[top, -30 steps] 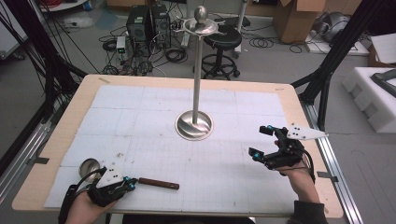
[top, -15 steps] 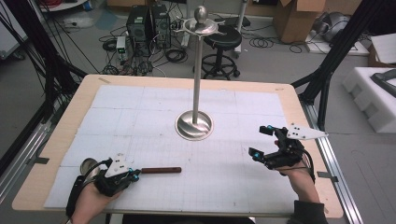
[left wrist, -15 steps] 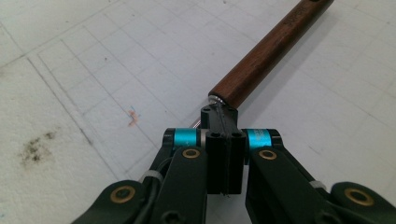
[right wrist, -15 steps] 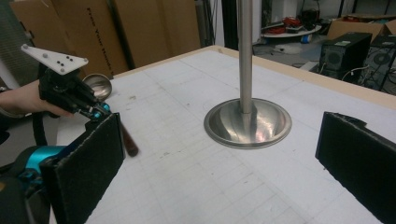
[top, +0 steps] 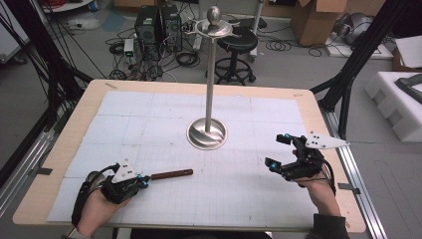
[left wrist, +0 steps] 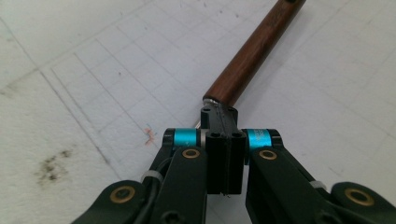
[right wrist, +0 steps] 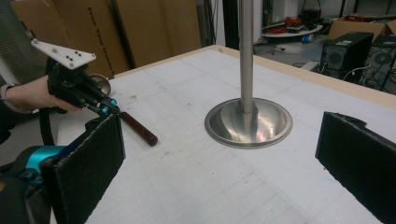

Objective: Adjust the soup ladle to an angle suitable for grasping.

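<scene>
A utensil with a brown wooden handle (top: 171, 174) (left wrist: 252, 56) (right wrist: 137, 128) lies low over the white gridded mat at the front left. My left gripper (top: 145, 180) (left wrist: 219, 116) (right wrist: 105, 109) is shut on the thin metal neck where that handle ends. A round metal bowl (top: 92, 175) (right wrist: 100, 83) shows behind the left hand. Whether it belongs to the same utensil I cannot tell. My right gripper (top: 276, 151) (right wrist: 219, 154) is held at the front right, open, nothing between its foam pads. It faces the steel stand (top: 206, 133) (right wrist: 247, 121).
The stand's tall pole rises from a round base at the mat's centre to a hooked top with a ball (top: 214, 22). The wooden table edge (top: 199, 226) runs along the front. Boxes, a stool and cables lie on the floor beyond the table.
The left gripper moved a little forward with the utensil, and the handle's free end swung toward the far side of the table. The right gripper stayed put.
</scene>
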